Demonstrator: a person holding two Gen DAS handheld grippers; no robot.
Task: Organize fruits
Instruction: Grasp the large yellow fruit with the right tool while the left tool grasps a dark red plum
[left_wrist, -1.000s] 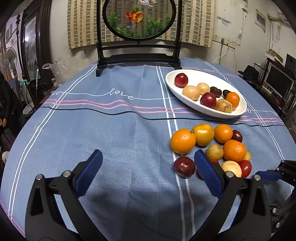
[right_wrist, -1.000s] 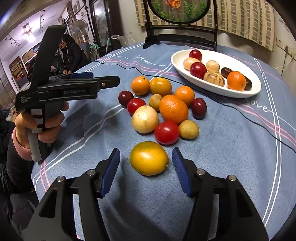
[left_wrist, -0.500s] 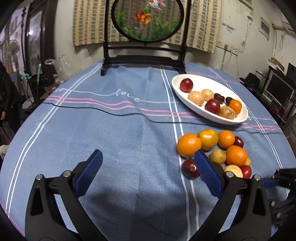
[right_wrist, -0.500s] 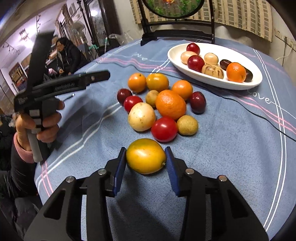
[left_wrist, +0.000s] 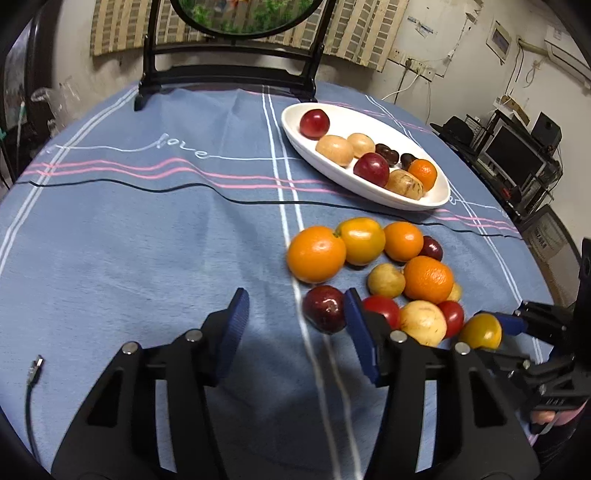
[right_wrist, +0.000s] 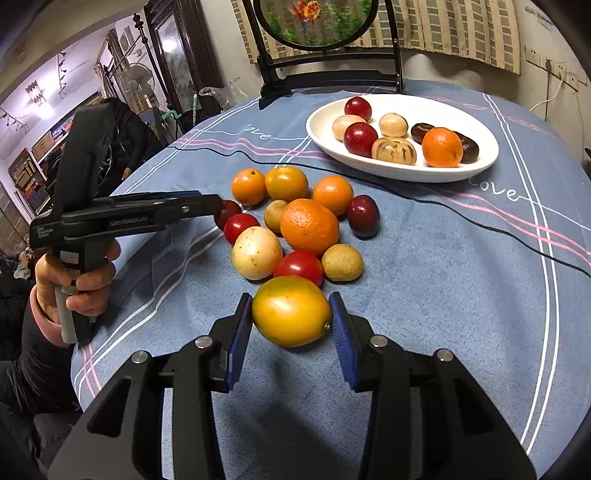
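My left gripper (left_wrist: 295, 306) is closing around a dark red plum (left_wrist: 324, 308) at the near edge of the fruit pile. The plum lies against the right pad, while the left pad is still clear of it. My right gripper (right_wrist: 290, 299) is shut on a yellow-orange fruit (right_wrist: 291, 310) just in front of the pile. Loose oranges (right_wrist: 309, 226), red tomatoes (right_wrist: 299, 264) and pale round fruits (right_wrist: 256, 252) lie bunched on the blue cloth. Behind them a white oval plate (right_wrist: 484, 162) holds several fruits. The left gripper (right_wrist: 218, 203) shows from the side, held by a hand.
A thin black cable (left_wrist: 147, 182) crosses the cloth between the pile and the plate. A black-framed round screen (left_wrist: 229, 81) stands at the table's far edge. A small plug (left_wrist: 35, 365) lies near the left front. A person sits beyond the table (right_wrist: 125, 136).
The left gripper moved closer to the pile and its jaws narrowed from wide open around the dark red plum. The right gripper's jaws closed onto the yellow-orange fruit.
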